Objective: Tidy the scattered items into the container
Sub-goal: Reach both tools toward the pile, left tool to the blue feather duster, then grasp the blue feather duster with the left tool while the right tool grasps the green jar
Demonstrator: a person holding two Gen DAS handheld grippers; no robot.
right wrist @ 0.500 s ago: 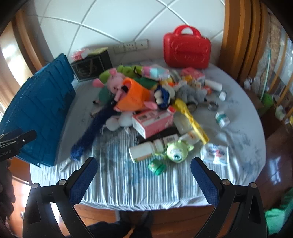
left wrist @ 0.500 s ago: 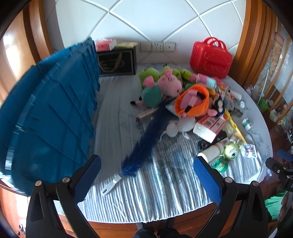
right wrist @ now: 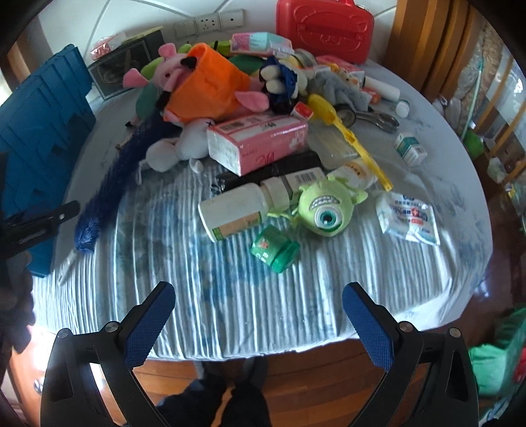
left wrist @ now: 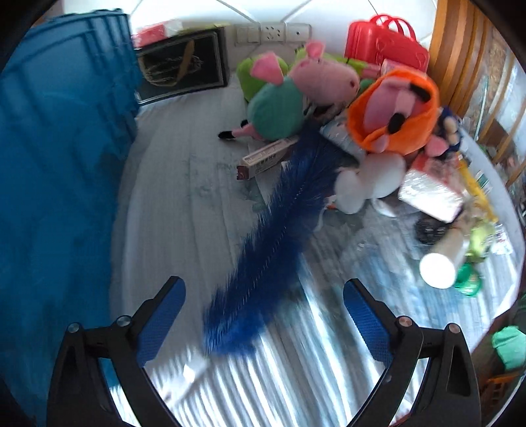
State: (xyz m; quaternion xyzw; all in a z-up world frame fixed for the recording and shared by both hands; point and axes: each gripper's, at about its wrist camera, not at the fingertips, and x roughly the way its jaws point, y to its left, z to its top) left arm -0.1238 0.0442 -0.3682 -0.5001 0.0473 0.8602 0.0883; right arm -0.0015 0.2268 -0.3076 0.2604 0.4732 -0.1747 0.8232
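A blue plastic container [left wrist: 59,184] stands at the table's left [right wrist: 42,131]. A long blue feather duster [left wrist: 276,239] lies on the striped cloth, its lower end between the wide-apart fingers of my open left gripper [left wrist: 264,315], with no pad touching it. My open right gripper [right wrist: 258,320] hovers empty over the table's front edge. Ahead of it lie a green jar [right wrist: 274,249], a white bottle [right wrist: 235,210], a green one-eyed plush [right wrist: 323,208] and a pink tissue pack [right wrist: 259,143]. Plush pigs [left wrist: 305,88] and an orange toy [left wrist: 394,108] are heaped behind.
A red case [right wrist: 323,28] stands at the back by the wall, a dark box [left wrist: 184,70] next to the container. Small boxes, a white sachet [right wrist: 407,216] and a yellow tool [right wrist: 348,131] lie at the right. Wooden floor shows below the table edge [right wrist: 296,348].
Both grippers have moved forward and lower towards the table. The left one now frames the duster's lower end; the items look larger. Jaws stay wide apart.
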